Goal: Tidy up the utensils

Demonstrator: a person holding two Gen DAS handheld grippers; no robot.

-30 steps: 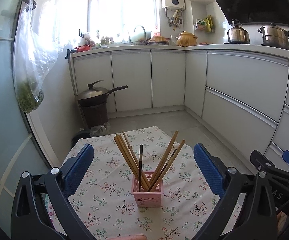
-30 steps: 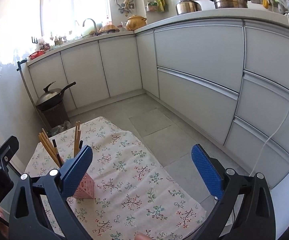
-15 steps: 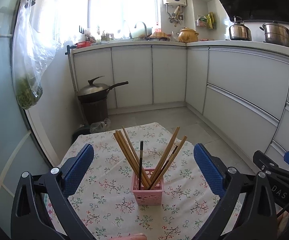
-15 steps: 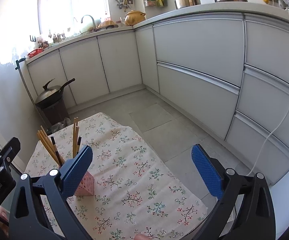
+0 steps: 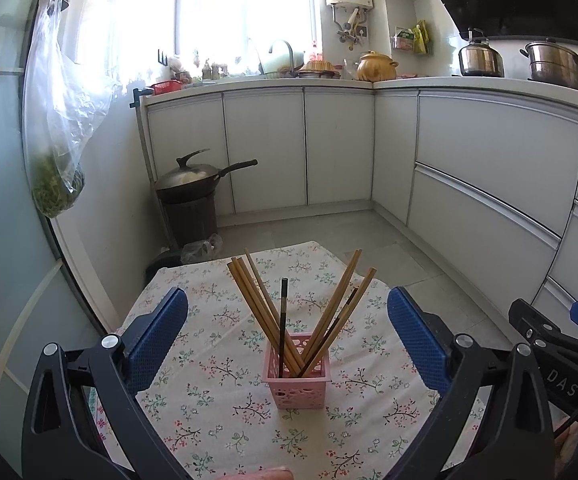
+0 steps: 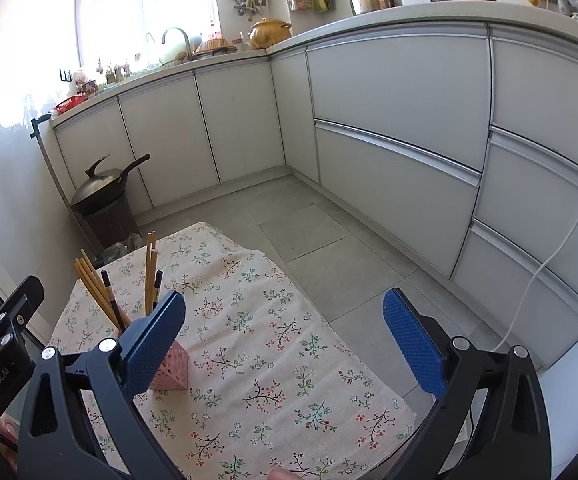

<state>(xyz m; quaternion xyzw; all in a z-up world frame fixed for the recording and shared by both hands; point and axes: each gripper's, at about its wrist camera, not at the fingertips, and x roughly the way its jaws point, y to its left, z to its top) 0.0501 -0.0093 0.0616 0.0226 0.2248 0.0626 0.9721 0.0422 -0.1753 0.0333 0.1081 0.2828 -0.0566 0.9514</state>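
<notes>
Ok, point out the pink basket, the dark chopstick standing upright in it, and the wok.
pink basket (image 5: 297,390), left wrist view, on its front wall.
dark chopstick (image 5: 283,312), left wrist view, mid-shaft above the basket rim.
wok (image 5: 188,179), left wrist view, on its lid.

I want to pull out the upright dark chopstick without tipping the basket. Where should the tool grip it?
Grip the dark chopstick near its free top, coming from above. It stands nearly upright in the basket, apart from the wooden chopsticks fanning left and right; lower down they crowd together.

One pink basket (image 5: 297,376) holds roughly nine chopsticks (image 5: 263,308): about seven wooden, two dark.
</notes>
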